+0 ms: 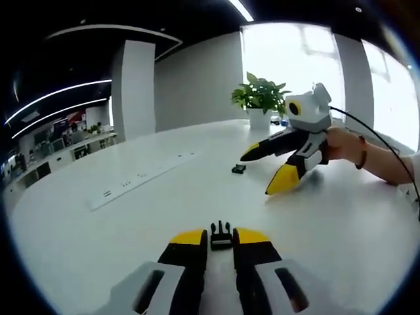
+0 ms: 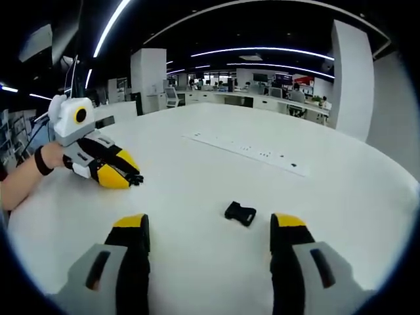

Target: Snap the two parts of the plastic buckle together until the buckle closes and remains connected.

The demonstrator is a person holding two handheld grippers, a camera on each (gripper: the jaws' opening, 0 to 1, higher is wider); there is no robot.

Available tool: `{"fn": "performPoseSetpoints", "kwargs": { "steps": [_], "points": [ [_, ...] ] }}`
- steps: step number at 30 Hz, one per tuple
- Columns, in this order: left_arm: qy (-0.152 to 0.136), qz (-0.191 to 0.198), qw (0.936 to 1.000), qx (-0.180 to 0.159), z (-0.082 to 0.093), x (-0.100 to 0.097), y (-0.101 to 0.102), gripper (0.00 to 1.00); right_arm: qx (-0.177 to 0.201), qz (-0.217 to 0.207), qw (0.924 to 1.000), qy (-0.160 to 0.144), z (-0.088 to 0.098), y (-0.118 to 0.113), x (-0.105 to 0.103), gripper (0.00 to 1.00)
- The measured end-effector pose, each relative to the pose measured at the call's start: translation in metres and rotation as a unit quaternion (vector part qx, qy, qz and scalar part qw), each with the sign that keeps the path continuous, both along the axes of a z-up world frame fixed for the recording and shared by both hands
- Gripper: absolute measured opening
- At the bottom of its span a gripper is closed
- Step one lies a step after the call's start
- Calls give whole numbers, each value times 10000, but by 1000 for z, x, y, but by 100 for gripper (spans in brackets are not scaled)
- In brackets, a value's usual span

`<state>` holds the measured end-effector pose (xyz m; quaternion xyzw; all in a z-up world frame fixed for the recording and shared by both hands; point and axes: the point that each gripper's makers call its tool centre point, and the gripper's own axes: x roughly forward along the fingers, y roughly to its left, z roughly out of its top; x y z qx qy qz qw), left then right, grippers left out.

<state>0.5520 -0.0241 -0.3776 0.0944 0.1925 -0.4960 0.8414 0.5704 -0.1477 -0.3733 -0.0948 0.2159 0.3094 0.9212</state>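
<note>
White counter [image 2: 216, 177] in an open office. My left tongs [image 1: 221, 237] grip the pronged buckle half [image 1: 221, 235] at lower centre, its base hidden. My right tongs [image 2: 210, 226] stand wide open, empty; the socket half [image 2: 240, 212] lies between their tips, lower centre.

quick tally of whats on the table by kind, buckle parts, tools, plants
buckle parts: 2, pronged part held in the left tool, socket part loose on the table
tools: 2, left tool and right tool
potted plants: 1, potted plant
total: 5
</note>
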Motion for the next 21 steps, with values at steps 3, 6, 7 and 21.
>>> {"fn": "performPoseSetpoints", "kwargs": {
  "steps": [3,6,7,21],
  "points": [
    [16,10,10000,10,-1,0,-1,13,0,0,10000,-3,0,0,0,75],
    [18,13,10000,-1,-2,-2,-1,13,9,2,10000,-3,0,0,-1,75],
    [12,9,10000,-1,-2,-3,-1,13,12,5,10000,-4,0,0,-1,75],
    [-95,225,9996,-163,6,-2,0,11,37,9,10000,-18,0,2,-4,75]
  ]
}}
